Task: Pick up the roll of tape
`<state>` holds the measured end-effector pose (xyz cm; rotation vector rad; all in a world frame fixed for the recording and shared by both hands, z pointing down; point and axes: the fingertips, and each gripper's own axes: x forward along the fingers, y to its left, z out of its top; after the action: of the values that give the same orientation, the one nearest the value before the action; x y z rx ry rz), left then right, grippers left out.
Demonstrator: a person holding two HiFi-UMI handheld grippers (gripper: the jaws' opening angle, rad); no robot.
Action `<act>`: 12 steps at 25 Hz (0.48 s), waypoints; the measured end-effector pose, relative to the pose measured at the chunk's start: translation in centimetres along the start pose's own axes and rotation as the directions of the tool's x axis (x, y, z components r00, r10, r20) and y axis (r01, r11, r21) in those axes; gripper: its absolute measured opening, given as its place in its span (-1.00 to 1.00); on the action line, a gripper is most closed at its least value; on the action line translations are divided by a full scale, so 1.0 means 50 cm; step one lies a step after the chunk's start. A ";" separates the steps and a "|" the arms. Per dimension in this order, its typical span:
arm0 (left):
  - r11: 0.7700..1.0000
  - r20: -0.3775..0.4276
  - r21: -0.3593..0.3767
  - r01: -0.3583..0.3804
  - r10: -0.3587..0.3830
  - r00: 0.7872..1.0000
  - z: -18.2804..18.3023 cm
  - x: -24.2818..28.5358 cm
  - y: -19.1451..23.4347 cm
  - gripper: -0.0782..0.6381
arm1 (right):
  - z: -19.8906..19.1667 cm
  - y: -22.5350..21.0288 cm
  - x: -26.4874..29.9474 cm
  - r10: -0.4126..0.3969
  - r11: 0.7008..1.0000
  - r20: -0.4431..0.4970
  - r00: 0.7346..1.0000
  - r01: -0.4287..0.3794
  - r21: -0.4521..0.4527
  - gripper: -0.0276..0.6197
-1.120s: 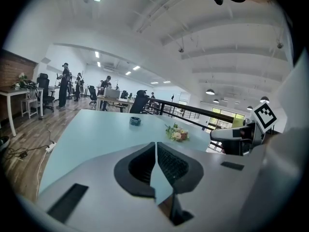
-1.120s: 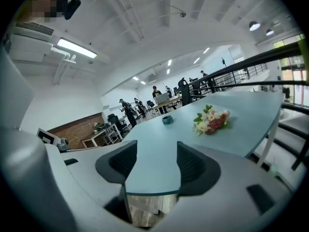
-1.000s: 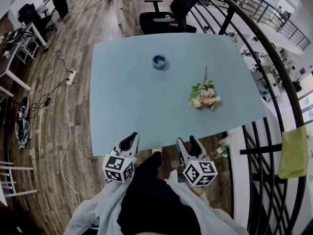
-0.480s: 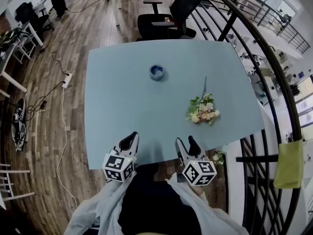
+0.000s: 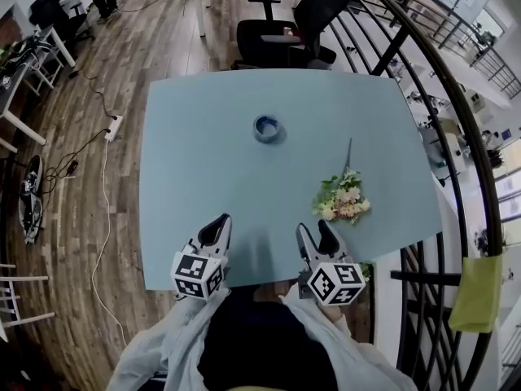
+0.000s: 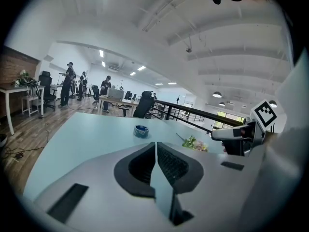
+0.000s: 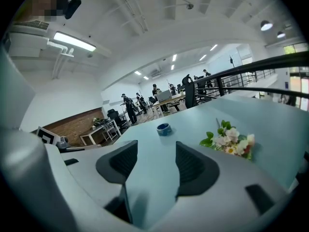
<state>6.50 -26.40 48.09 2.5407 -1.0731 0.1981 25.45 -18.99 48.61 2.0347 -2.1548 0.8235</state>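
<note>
Pale blue worktop (image 5: 195, 169), seen from above; a black office chair (image 5: 281, 35) stands at its far edge. At the near edge, the left tool (image 5: 216, 228) has its jaws pressed together on nothing, while the right tool (image 5: 316, 235) has its jaws spread (bare worktop shows in the gap). A flower bouquet (image 5: 342, 200) lies toward the right side. The blue roll of tape (image 5: 267, 127) lies flat mid-worktop, well apart from both tools.

Past my fingers (image 5: 215, 231) a pale blue table (image 5: 195, 182) stands on wood-plank floor (image 5: 130, 55). A black office chair (image 5: 273, 43) sits beyond it, dark railing (image 5: 392, 51) to their right, a strip light (image 7: 74, 41) overhead.
</note>
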 end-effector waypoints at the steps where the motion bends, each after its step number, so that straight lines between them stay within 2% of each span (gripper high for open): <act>1: 1.000 0.002 0.000 -0.004 0.004 1.000 0.005 0.006 0.004 -0.71 | 0.008 -0.003 0.008 0.005 1.000 -0.001 1.000 -0.005 -0.009 -0.15; 12: 0.999 0.035 0.039 -0.022 0.021 0.999 0.074 0.095 0.050 -0.71 | 0.105 -0.014 0.104 0.065 0.994 -0.004 0.998 -0.065 -0.088 -0.16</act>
<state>7.97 -32.58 46.66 2.5776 -1.1203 0.1841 27.10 -25.90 46.47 1.9320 -2.2252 0.7229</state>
